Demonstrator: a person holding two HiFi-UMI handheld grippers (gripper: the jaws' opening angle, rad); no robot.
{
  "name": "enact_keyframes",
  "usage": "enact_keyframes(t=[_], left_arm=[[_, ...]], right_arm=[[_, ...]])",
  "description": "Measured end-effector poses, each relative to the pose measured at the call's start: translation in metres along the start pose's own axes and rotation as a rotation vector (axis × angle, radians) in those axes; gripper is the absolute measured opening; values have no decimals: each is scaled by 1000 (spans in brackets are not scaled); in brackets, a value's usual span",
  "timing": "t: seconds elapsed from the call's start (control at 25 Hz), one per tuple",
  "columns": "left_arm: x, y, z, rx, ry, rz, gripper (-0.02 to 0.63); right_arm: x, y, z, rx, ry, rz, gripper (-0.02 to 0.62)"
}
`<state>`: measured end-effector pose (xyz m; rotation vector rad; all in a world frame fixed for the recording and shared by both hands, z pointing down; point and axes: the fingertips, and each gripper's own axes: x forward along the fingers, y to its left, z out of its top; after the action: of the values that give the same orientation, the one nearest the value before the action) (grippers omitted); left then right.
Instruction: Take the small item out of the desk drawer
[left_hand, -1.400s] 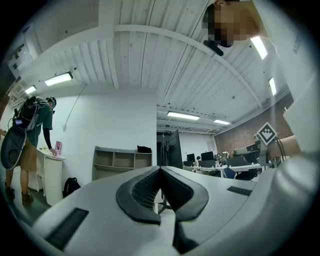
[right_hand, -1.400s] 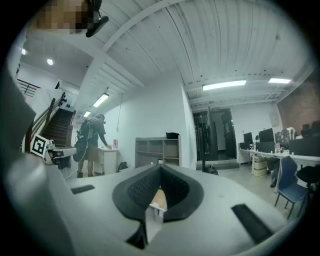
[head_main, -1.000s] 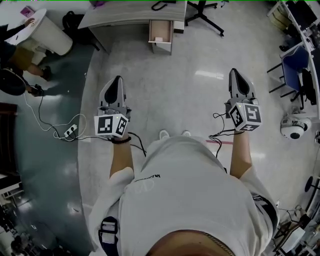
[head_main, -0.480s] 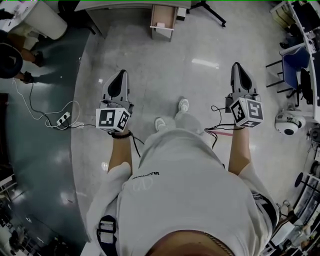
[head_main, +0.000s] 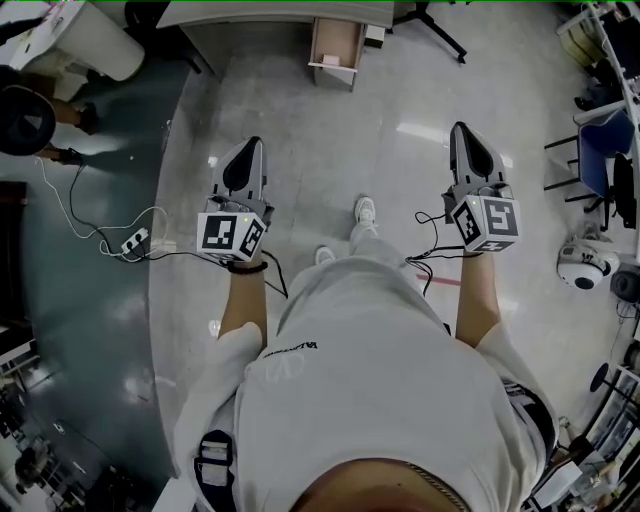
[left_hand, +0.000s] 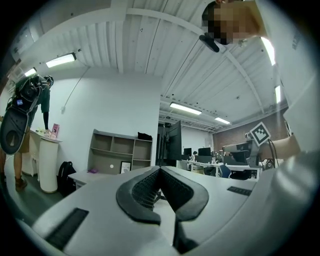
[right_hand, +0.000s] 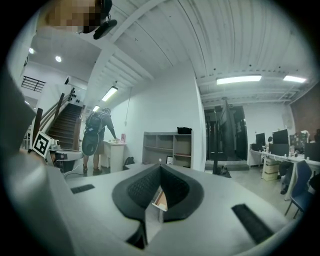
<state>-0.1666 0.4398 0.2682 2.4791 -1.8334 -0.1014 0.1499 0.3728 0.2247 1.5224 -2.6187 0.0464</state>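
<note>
The left gripper (head_main: 249, 150) had its jaws pressed together on nothing, and the right gripper (head_main: 464, 135) likewise met at the tips, empty. Both pointed about level over the floor (head_main: 340, 180), held out in front of the wearer's white shirt (head_main: 370, 400). Well ahead stood the desk (head_main: 270, 12) with its drawer (head_main: 338, 40) pulled open; a small pale item (head_main: 331, 61) lay at the drawer's near end. A power strip (head_main: 135, 240) lay on the floor to the left, and a bystander (head_main: 25, 120) stood far left
</note>
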Motion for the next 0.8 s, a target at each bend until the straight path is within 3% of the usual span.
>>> enact_keyframes(t=[0.4, 0.8], left_arm=[[119, -6, -1, 27, 16, 15, 0], [218, -32, -10, 49, 56, 40, -2]], right_arm=[[105, -65, -6, 49, 1, 100, 0], [172, -121, -18, 70, 30, 215, -1]])
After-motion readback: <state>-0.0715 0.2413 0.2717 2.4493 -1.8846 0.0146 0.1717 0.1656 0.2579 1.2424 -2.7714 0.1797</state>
